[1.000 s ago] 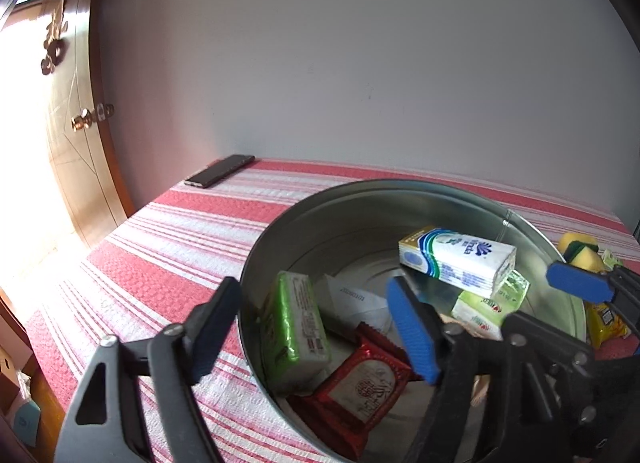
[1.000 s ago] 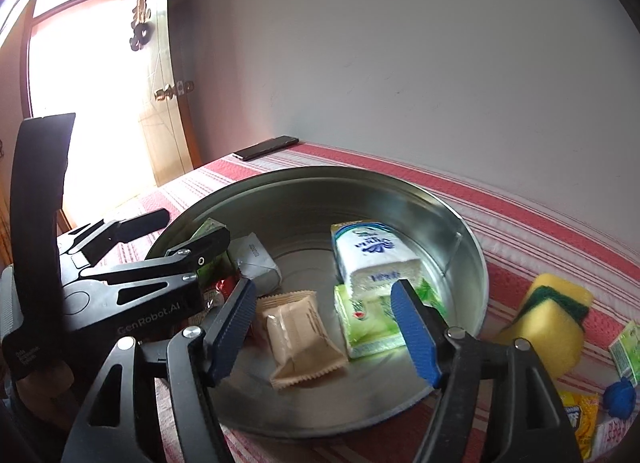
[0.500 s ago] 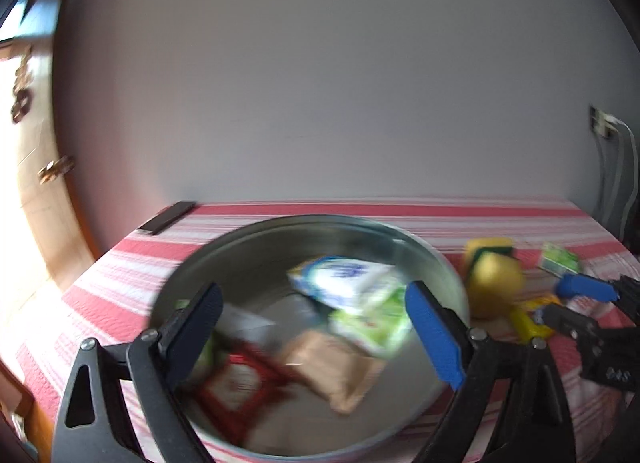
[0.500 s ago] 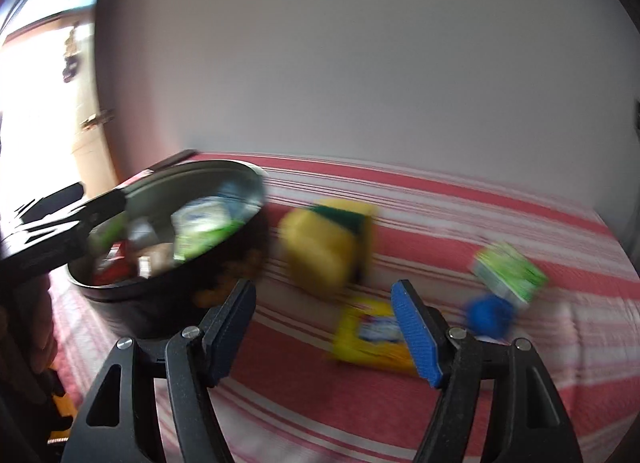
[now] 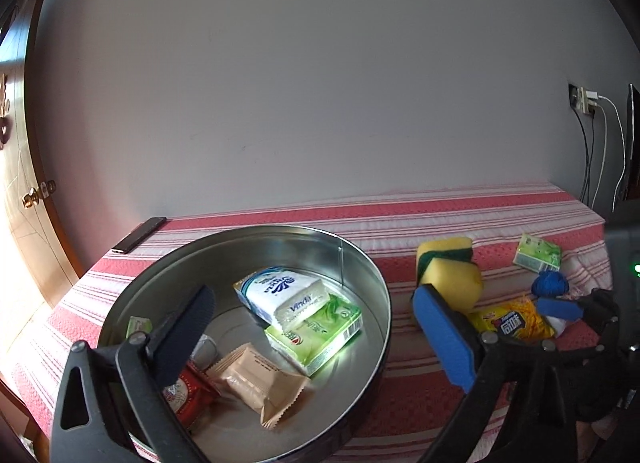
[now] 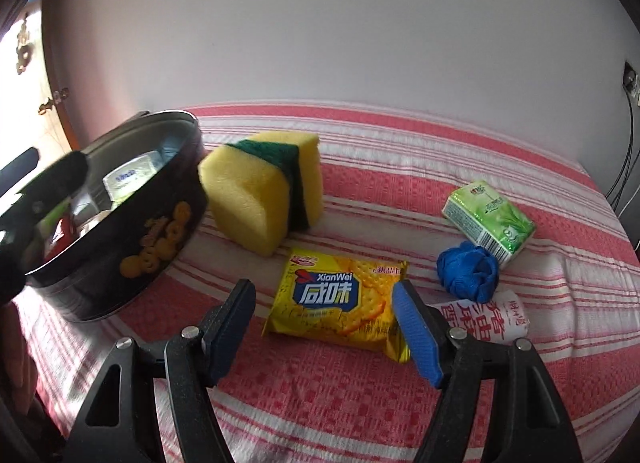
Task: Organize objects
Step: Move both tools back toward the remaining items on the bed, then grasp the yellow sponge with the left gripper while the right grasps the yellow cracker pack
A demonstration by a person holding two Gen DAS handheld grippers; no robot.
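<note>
Swung away from the round tin (image 6: 120,223), which now sits to its left, the right gripper (image 6: 324,327) hovers wide open and empty, the yellow cracker packet (image 6: 340,303) lying between its fingers, while the left gripper (image 5: 320,335) gapes empty above the tin.

Round tin (image 5: 362,263): bare polished metal inside, mirror-reflective; outer wall (image 6: 132,231) glossy black with a printed gold pattern. Worktop cloth (image 6: 360,403): woven red/white stripe, matt, waffle-rough; sponge (image 6: 256,199) is porous yellow foam, matt, with a coarse green scouring layer; blue ball (image 6: 468,273) looks like knitted yarn. Cracker pack (image 6: 340,299), beige pack (image 5: 260,383) and tissue packs (image 5: 316,333) are film-wrapped plastic, the yellow one shiniest; right claw (image 6: 324,329) is matt black plastic with blue rubbery ribbed pads (image 6: 416,331).
</note>
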